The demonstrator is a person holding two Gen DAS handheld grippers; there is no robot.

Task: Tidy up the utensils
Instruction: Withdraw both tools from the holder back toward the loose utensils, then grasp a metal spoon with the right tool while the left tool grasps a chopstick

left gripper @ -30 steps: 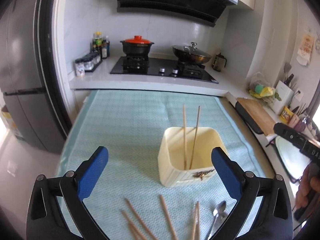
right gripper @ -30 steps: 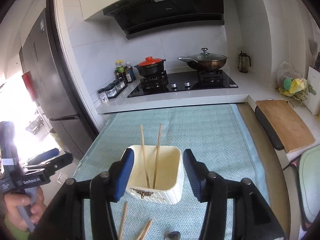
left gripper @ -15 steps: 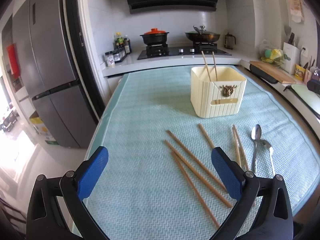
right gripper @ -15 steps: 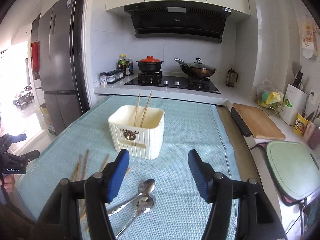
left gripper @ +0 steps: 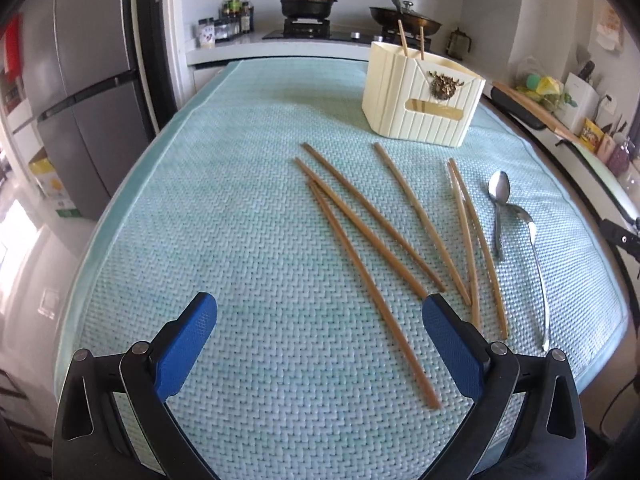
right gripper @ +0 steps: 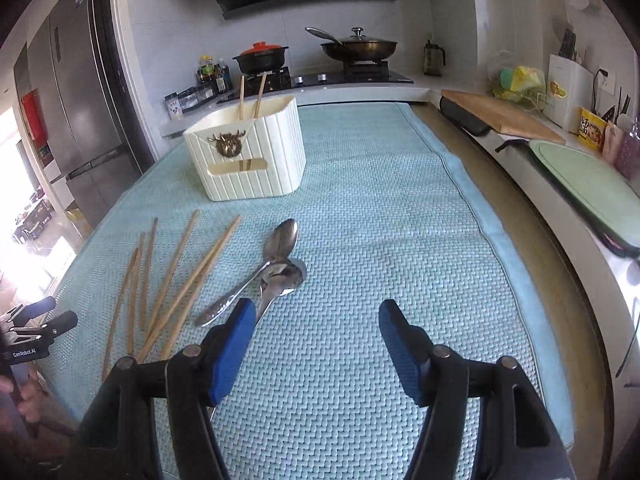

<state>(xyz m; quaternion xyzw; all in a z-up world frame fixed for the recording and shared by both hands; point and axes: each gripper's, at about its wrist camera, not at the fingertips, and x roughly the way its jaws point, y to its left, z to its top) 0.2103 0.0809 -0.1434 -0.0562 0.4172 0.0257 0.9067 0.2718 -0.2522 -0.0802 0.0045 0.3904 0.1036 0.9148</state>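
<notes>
Several wooden chopsticks (left gripper: 376,240) lie scattered on the teal mat (left gripper: 200,200), with two metal spoons (left gripper: 499,200) to their right. A cream ribbed holder (left gripper: 420,100) stands behind them with two chopsticks upright inside. My left gripper (left gripper: 318,308) hangs open low over the mat's near edge; one chopstick lies beneath its gap. In the right wrist view my right gripper (right gripper: 317,310) is open just right of the crossed spoons (right gripper: 280,256), nothing between its pads. The chopsticks (right gripper: 176,280) lie to their left, the holder (right gripper: 248,156) behind.
A stove with a red-lidded pot (right gripper: 260,56) and a lidded wok (right gripper: 360,46) lines the back counter. A fridge (left gripper: 80,80) stands left. A wooden cutting board (right gripper: 500,114) and a green board (right gripper: 588,176) lie right. The left gripper's body (right gripper: 36,328) shows at the left edge.
Both grippers have dropped and drawn back from above the holder to low over the mat's near part. The loose chopsticks and spoons now lie just ahead. The right jaws have widened a little.
</notes>
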